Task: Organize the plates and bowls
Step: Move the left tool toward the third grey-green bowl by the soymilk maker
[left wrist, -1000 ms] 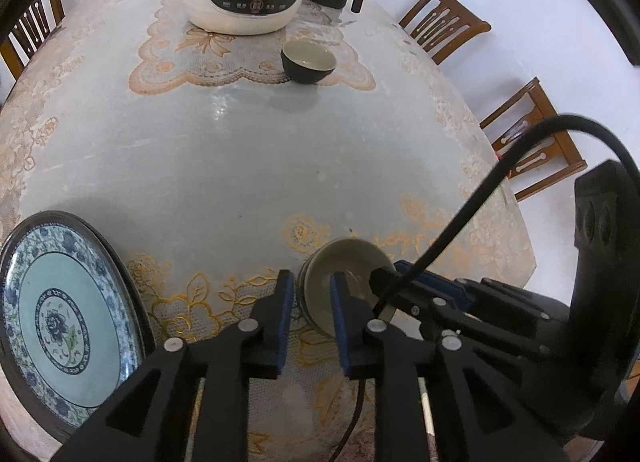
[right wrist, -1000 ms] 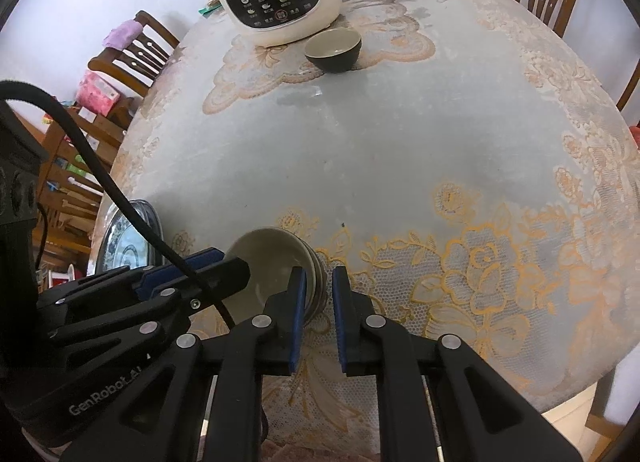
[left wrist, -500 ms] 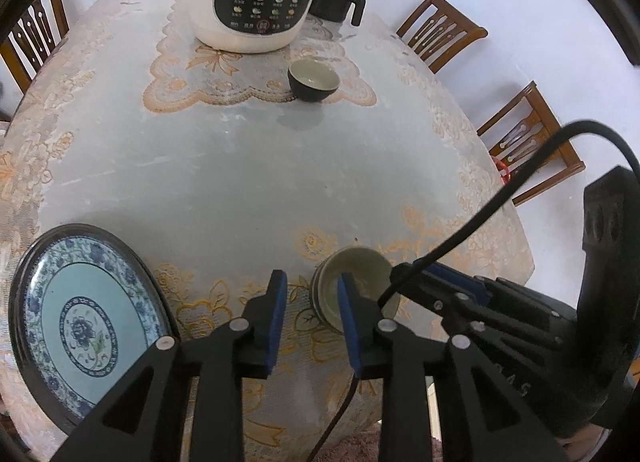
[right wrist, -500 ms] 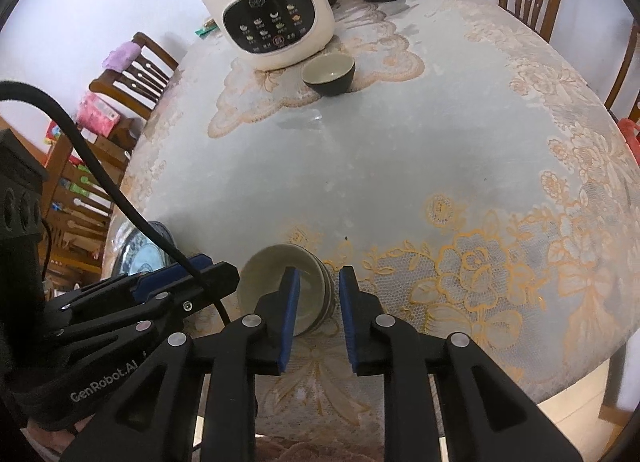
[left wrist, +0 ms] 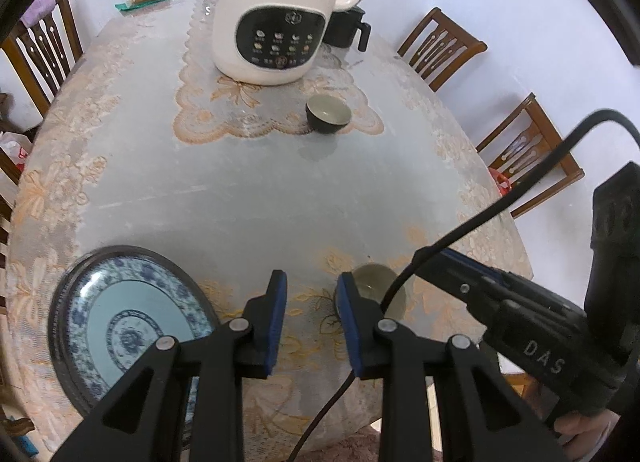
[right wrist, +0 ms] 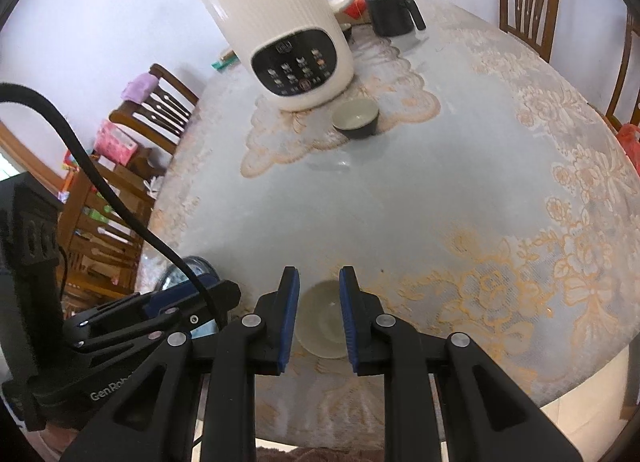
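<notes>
Right hand-held gripper [right wrist: 319, 282] open above stacked bowls [right wrist: 322, 320]; left view alone shows plate [left wrist: 132, 326].

We saw a blue-and-white patterned plate [left wrist: 128, 326] lying flat near the table's front edge. Beside it to the right sat pale nested bowls [right wrist: 322, 320], upright. Well apart, beyond them, a single dark bowl [left wrist: 328, 114] with a pale inside stood upright.

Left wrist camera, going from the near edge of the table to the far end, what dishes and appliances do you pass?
Blue patterned plate → pale bowl near the edge → small dark bowl → cream kettle-style appliance → black pitcher behind it.
</notes>
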`<action>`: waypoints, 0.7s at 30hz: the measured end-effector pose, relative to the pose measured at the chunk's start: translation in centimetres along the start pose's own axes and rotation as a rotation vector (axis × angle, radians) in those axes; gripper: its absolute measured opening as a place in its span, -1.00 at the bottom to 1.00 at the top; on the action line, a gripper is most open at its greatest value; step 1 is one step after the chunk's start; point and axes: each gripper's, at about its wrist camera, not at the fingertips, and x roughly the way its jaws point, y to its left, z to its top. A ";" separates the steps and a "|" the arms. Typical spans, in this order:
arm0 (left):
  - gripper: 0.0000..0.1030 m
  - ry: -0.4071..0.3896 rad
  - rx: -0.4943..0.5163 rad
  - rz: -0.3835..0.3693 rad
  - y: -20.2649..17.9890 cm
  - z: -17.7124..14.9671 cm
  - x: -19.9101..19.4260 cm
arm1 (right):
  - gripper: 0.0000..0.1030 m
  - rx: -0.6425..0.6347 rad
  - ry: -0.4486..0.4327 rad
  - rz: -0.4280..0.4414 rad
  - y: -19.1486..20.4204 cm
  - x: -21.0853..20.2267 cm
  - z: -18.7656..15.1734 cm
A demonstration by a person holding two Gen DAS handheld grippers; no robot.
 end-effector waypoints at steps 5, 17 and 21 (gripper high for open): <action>-0.48 -0.019 -0.005 0.010 0.5 1.1 -1.0 | -0.58 0.008 -0.016 0.020 0.5 -0.5 0.7; -0.48 -0.051 -0.037 0.026 1.2 6.2 -0.8 | -0.58 0.025 -0.040 0.062 0.0 0.2 5.7; -0.48 -0.044 -0.060 0.015 1.6 8.2 0.2 | -0.58 0.024 -0.040 0.065 -0.4 1.1 7.5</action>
